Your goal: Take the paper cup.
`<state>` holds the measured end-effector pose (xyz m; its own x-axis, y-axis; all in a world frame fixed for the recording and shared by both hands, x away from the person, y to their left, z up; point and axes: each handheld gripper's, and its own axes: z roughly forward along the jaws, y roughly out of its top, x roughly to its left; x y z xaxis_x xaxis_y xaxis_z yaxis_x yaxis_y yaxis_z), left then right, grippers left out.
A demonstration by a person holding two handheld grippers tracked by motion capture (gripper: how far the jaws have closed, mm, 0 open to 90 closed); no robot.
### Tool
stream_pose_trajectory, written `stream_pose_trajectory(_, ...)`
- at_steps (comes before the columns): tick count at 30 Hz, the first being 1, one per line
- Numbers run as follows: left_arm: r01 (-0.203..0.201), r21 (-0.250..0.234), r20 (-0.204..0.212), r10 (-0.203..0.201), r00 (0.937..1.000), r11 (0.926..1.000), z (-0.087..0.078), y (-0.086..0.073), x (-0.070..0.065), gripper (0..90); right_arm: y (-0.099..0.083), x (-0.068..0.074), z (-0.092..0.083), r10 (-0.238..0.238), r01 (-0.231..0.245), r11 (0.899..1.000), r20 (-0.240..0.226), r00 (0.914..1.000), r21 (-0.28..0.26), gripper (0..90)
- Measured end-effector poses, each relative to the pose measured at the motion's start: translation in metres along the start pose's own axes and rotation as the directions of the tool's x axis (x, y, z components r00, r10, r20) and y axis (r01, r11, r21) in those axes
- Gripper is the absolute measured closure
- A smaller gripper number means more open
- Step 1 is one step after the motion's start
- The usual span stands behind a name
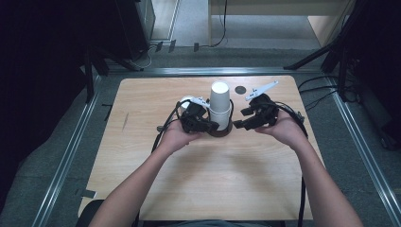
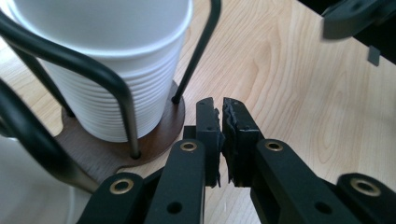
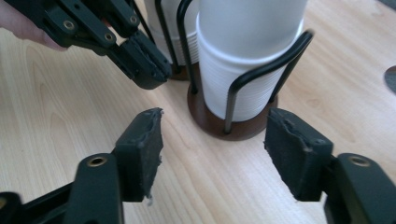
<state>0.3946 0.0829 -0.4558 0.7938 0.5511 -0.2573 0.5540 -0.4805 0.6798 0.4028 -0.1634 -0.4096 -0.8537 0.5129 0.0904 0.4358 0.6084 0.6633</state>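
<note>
Near the middle of the light wooden table (image 1: 156, 179) stands a tall stack of white paper cups (image 1: 220, 101) inside a black wire holder with a round brown base (image 3: 240, 126). Just beside it, the left gripper (image 2: 223, 122) is pressed together, holding nothing. The right gripper (image 3: 215, 140) is spread apart, empty.

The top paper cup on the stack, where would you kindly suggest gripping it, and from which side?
Probably grip the top paper cup across its bare wall above the wire holder, coming from the right with the open right tongs; lower down, the wires block.
</note>
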Motion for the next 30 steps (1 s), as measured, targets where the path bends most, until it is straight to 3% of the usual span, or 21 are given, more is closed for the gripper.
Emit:
stream_pose_trajectory(11, 0.017, -0.006, -0.025, -0.017, 0.9995, 0.9998, -0.004, 0.010, 0.003, 84.8, 0.036, -0.008, -0.008, -0.021, 0.021, 1.000, 0.019, 0.9996, -0.004, 30.8)
stream_pose_trajectory(24, 0.040, -0.026, -0.044, -0.041, 0.9982, 0.9989, -0.003, 0.017, 0.008, 83.5, 0.065, -0.017, 0.002, -0.016, 0.016, 1.000, -0.002, 0.9999, 0.012, 24.4)
stream_pose_trajectory(30, 0.038, -0.034, -0.051, -0.040, 0.9979, 0.9987, -0.003, 0.016, 0.010, 84.5, 0.078, -0.017, 0.006, -0.039, 0.039, 0.999, -0.008, 0.9992, 0.023, 21.0)
